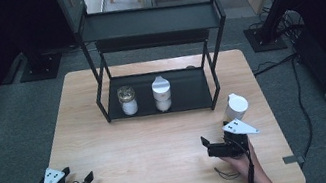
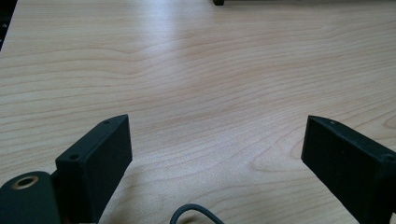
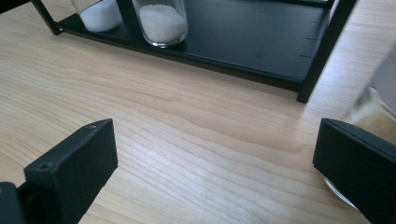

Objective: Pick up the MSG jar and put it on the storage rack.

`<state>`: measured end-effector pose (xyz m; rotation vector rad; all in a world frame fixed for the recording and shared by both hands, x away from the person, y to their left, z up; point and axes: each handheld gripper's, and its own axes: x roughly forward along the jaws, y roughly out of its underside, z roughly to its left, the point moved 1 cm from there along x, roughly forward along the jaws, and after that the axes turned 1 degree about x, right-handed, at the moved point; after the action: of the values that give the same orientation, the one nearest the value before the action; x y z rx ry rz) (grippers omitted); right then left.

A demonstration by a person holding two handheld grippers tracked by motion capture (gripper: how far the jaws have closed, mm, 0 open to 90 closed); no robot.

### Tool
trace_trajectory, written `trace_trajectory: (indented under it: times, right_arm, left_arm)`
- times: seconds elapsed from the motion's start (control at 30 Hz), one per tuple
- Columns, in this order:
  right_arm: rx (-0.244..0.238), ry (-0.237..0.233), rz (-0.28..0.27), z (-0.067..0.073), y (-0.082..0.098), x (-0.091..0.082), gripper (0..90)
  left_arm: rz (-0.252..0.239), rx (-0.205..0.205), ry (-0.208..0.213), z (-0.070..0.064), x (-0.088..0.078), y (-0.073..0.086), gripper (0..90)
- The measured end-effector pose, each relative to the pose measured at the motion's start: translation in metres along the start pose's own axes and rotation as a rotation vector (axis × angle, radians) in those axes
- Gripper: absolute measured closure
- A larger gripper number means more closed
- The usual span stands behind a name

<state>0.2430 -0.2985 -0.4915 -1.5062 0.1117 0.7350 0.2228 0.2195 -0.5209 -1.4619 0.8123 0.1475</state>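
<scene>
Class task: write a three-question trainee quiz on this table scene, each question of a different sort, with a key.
1. True or false: the right gripper is shut on the jar on the table.
2. How many jars stand on the rack's bottom shelf?
3. Which is nearest the right gripper? A) brass-lidded jar B) white-lidded jar on the shelf C) jar on the table

Key: 1 false, its jaws stand apart; 2 two; 3 C.

Wooden table (image 1: 163, 162), black rack (image 1: 153, 47), jar (image 1: 235, 106)
</scene>
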Motion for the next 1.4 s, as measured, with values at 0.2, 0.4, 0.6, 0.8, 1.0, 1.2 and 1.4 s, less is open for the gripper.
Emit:
trace_trajectory:
  times: [0.2,0.4,0.6,0.8,1.0,1.2,1.4]
  right_arm:
    - [0.008,0.005,-0.011,-0.011,0.006,-0.011,0.0]
    - [0.01,0.016,-0.016,-0.023,0.012,-0.021,0.0]
    - [0.012,0.033,-0.019,-0.035,0.019,-0.03,0.0]
    - [0.028,0.051,-0.022,-0.047,0.026,-0.039,0.0]
    - [0.041,0.073,-0.02,-0.058,0.034,-0.047,0.0]
    - [0.057,0.098,-0.024,-0.071,0.041,-0.059,0.0]
    - [0.07,0.124,-0.024,-0.08,0.047,-0.066,0.0]
  left_arm:
    - [0.0,0.0,-0.002,0.0,0.0,0.0,8.8]
    - [0.002,-0.001,-0.005,0.0,0.0,0.0,8.8]
    - [0.002,-0.001,-0.006,0.0,0.0,0.0,8.8]
    - [0.003,-0.003,-0.008,0.0,0.0,0.0,8.8]
    - [0.004,-0.004,-0.009,0.0,0.001,0.0,8.8]
    - [0.004,-0.003,-0.01,0.0,0.001,0.0,8.8]
    - [0.005,-0.005,-0.012,0.0,0.001,0.0,8.8]
